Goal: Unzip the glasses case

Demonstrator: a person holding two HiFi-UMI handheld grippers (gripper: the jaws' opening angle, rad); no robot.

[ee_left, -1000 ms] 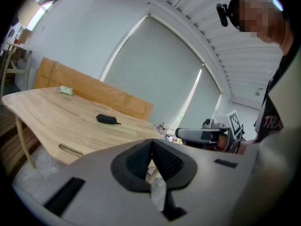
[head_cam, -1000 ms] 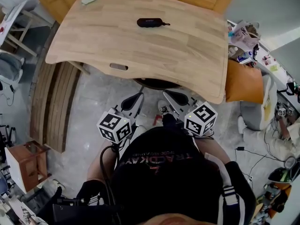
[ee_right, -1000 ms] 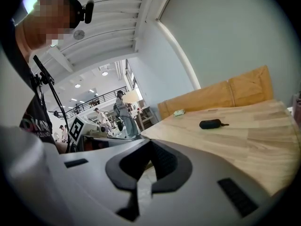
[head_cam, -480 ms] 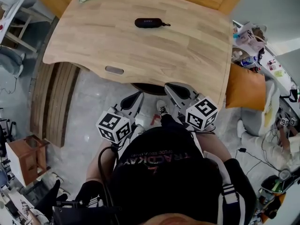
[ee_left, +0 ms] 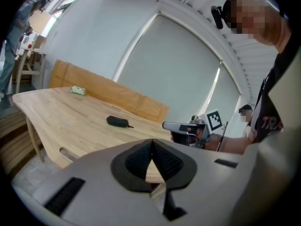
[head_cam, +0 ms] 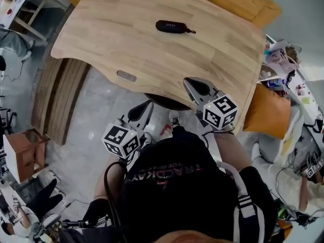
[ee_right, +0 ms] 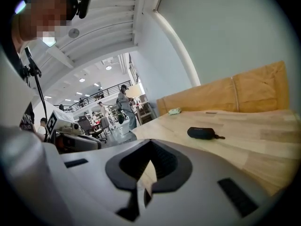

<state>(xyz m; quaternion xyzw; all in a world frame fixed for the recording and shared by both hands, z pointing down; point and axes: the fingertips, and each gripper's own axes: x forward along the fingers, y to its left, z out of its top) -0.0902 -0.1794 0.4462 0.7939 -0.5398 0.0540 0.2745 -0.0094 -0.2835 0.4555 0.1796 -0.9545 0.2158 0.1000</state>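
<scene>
A black zipped glasses case (head_cam: 171,27) lies on the far half of the light wooden table (head_cam: 212,54), its pull cord pointing right. It also shows in the left gripper view (ee_left: 117,121) and the right gripper view (ee_right: 202,133). My left gripper (head_cam: 149,104) is shut and empty, held low in front of the table's near edge. My right gripper (head_cam: 189,80) is shut and empty too, its tips over the near edge of the table. Both are well short of the case. In their own views the jaws of the left gripper (ee_left: 151,142) and the right gripper (ee_right: 150,143) meet with nothing between them.
A small pale green object (ee_left: 78,90) sits at the table's far left corner. A handle slot (head_cam: 126,76) is cut near the front edge. Orange boards (ee_right: 244,91) stand behind the table, a slatted wooden bench (head_cam: 55,105) to its left, an orange cushion (head_cam: 266,118) to its right.
The right gripper has moved forward, from beside my body to over the table's near edge. The left gripper has shifted forward a little. The case has not moved on the table.
</scene>
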